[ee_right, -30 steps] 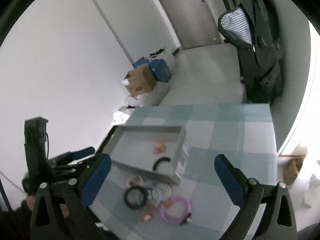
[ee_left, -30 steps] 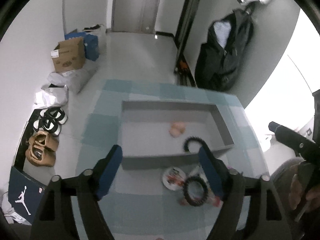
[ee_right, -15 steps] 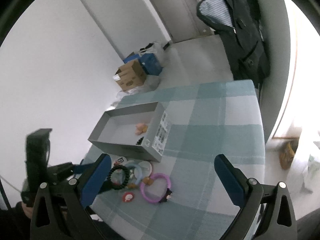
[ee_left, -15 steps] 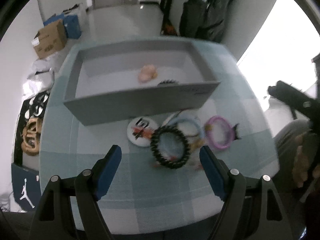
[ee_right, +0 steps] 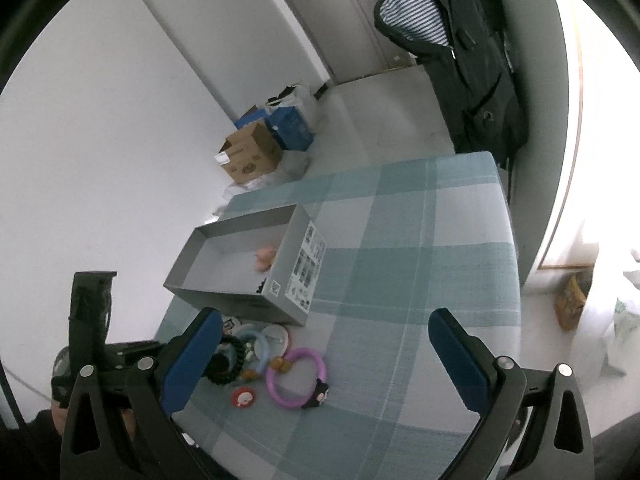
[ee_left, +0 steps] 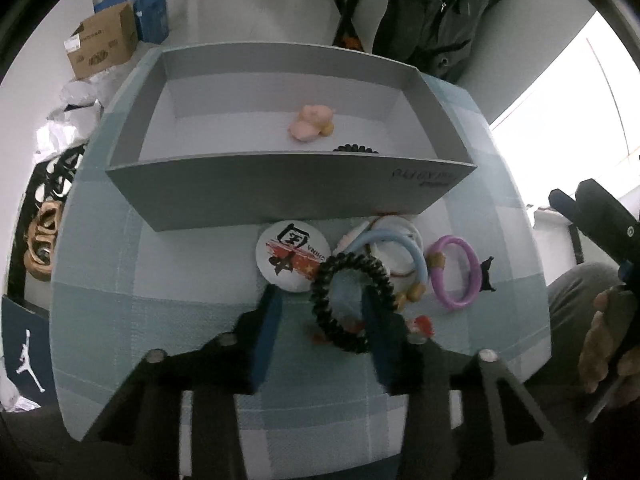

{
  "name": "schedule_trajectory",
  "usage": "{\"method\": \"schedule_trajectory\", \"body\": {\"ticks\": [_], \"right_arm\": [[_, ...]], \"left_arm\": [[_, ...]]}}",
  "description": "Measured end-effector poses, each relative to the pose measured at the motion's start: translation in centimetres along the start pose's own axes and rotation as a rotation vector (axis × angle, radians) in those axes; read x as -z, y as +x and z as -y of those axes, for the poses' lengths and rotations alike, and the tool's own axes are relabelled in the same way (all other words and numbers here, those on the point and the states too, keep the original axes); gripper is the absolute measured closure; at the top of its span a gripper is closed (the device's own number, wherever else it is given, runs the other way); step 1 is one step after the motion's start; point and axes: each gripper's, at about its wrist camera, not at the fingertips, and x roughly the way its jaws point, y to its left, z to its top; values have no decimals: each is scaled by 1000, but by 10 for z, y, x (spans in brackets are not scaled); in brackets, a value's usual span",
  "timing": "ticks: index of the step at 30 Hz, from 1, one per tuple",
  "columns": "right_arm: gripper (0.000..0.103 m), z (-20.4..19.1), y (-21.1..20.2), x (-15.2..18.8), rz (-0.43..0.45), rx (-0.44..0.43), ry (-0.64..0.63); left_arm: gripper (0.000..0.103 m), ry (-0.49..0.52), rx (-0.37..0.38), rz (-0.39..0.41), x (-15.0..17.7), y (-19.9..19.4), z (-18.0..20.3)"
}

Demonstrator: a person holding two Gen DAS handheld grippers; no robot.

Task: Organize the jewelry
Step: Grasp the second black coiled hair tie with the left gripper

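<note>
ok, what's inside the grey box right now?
In the grey box: a pink clump and a black coiled hair tie, mostly hidden by the near wall. Anything else behind that wall can't be seen.

Right gripper [ee_right: 326,356] at 6 o'clock, jaws wide apart, nothing between them. Grey box [ee_right: 224,296] at 9 o'clock on checked table [ee_right: 420,280]; pink item [ee_right: 266,258] and part of black item [ee_right: 261,286] inside. Just below box, at 7 o'clock: black coil ring [ee_right: 228,364], blue ring [ee_right: 260,348], purple ring [ee_right: 296,376], red-white badge [ee_right: 243,397]. Left gripper [ee_right: 218,362] at 8 o'clock, touching black coil ring, partly hidden behind right finger. Cardboard box [ee_right: 250,156] on floor at 11 o'clock. Dark jacket [ee_right: 480,60] at 1 o'clock.
</note>
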Motion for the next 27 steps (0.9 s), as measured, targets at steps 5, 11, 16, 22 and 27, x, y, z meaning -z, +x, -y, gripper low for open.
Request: {"method": "schedule_trajectory", "body": {"ticks": [5, 11, 16, 22, 27], "right_arm": [[0, 7, -1, -2, 12, -12, 22], [0, 13, 6, -1, -16, -10, 48], [0, 7, 10, 2, -34, -25, 29], [0, -10, 14, 12, -73, -110, -15], [0, -37, 20, 31, -131, -197, -75]], "left_arm": [[97, 4, 25, 16, 2, -4, 1], [98, -5, 49, 43, 1, -15, 0], [98, -32, 87, 72, -1, -26, -6], [98, -69, 127, 115, -4, -40, -13], [98, -101, 168, 148, -10, -46, -17]]}}
